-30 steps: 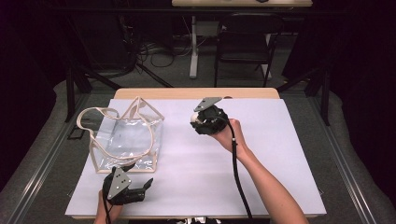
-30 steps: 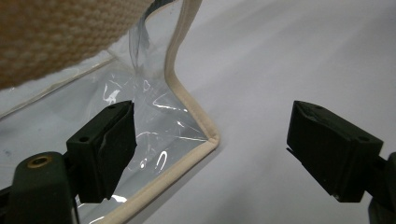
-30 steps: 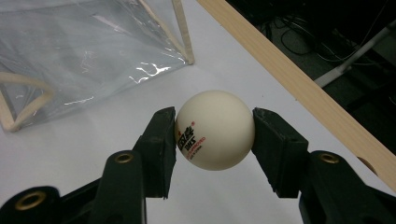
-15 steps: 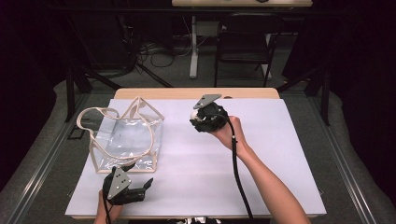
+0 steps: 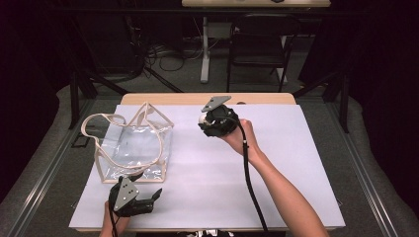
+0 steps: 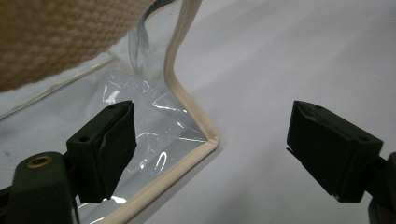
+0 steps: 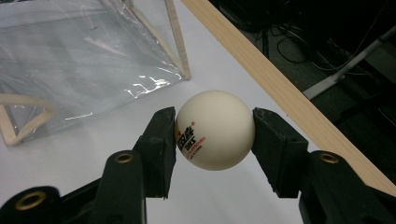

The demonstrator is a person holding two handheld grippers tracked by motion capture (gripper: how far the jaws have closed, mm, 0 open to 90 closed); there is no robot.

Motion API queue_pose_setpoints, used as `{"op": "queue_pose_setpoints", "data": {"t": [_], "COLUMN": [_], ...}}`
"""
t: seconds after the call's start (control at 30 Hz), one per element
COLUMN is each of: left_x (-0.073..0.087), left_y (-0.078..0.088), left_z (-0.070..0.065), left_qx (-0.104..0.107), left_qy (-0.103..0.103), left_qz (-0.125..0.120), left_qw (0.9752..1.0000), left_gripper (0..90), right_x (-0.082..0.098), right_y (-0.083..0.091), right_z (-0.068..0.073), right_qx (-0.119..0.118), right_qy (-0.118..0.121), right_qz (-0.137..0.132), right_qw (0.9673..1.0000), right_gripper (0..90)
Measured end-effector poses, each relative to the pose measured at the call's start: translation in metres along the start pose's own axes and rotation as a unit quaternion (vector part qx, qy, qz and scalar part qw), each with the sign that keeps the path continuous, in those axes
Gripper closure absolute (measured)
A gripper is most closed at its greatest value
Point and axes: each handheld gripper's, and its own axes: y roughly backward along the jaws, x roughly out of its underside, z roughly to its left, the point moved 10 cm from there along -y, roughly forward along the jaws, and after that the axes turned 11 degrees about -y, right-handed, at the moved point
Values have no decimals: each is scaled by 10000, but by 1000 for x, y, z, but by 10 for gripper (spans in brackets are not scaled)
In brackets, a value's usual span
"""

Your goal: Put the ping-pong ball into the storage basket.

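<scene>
Item: white ball, clamped in my right gripper above the desk's far edge. Clear bag lies to its left, near the left edge. My left gripper gapes wide at the bag's near corner.

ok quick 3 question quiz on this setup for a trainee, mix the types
1. True or false: the right gripper is shut on a ball.
2. What lies by the left gripper? A) a bag corner B) a cup C) a spoon
3. Fill in: the bag is made of clear ____ with tan trim.

Key: 1 true. 2 A: the left gripper's open jaws flank the bag's corner without pressing it. 3 plastic.
</scene>
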Motion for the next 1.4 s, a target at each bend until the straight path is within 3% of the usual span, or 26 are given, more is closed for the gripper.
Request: {"op": "queue_pose_setpoints", "data": {"t": [1.4], "left_x": [0], "left_y": [0], "left_z": [0], "left_qx": [7], "left_qy": [2], "left_qz": [-3], "left_qw": [10000], "left_gripper": [161], "right_x": [-27], "right_y": [-1], "right_z": [18], "right_qx": [-84], "right_qy": [233], "right_qz": [-146], "right_qw": [9996], "right_gripper": [504]}}
